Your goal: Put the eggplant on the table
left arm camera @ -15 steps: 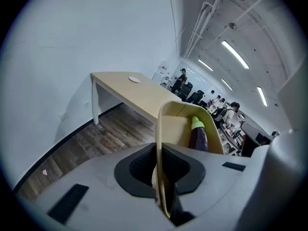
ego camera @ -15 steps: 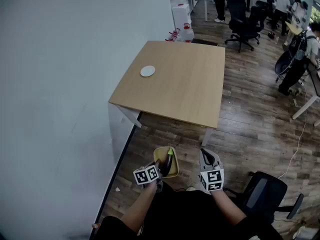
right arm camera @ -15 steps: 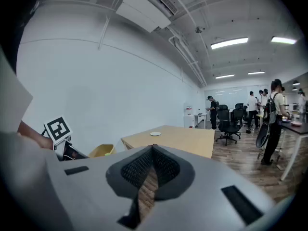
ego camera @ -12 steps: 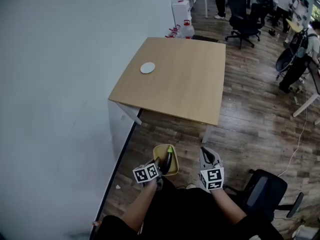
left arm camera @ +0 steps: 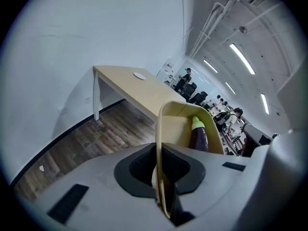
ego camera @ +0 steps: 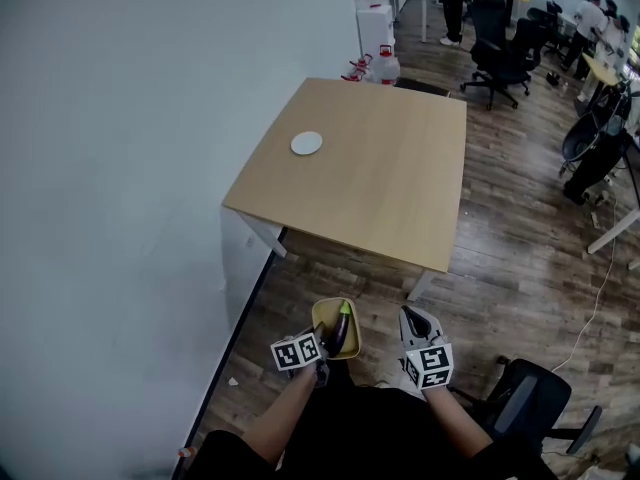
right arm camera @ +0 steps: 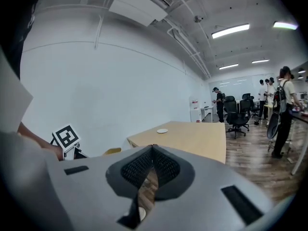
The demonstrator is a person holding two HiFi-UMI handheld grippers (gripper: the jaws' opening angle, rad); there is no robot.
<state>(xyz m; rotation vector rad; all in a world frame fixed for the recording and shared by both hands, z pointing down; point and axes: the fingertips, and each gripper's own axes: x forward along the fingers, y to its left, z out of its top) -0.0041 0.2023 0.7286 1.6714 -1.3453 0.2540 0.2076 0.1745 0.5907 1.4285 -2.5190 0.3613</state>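
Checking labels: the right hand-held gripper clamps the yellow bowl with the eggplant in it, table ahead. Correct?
Wrong gripper: the left hand-held gripper clamps the yellow bowl with the eggplant in it, table ahead. The left gripper view shows it.

The counter (ego camera: 370,168) stands ahead of the person, its left edge along the wall (ego camera: 120,168). A small plate (ego camera: 307,143) lies on it near the left edge, in the far half. Before the near edge, over the floor (ego camera: 500,258), the left gripper (ego camera: 318,341) has its jaws on the rim of a container (ego camera: 318,316), and the eggplant (ego camera: 341,325) stands inside (leaning on the container's far side). The right gripper (ego camera: 416,318) is to the right of the container, apart from it. Office chairs (ego camera: 505,53) stand beyond the far right corner.
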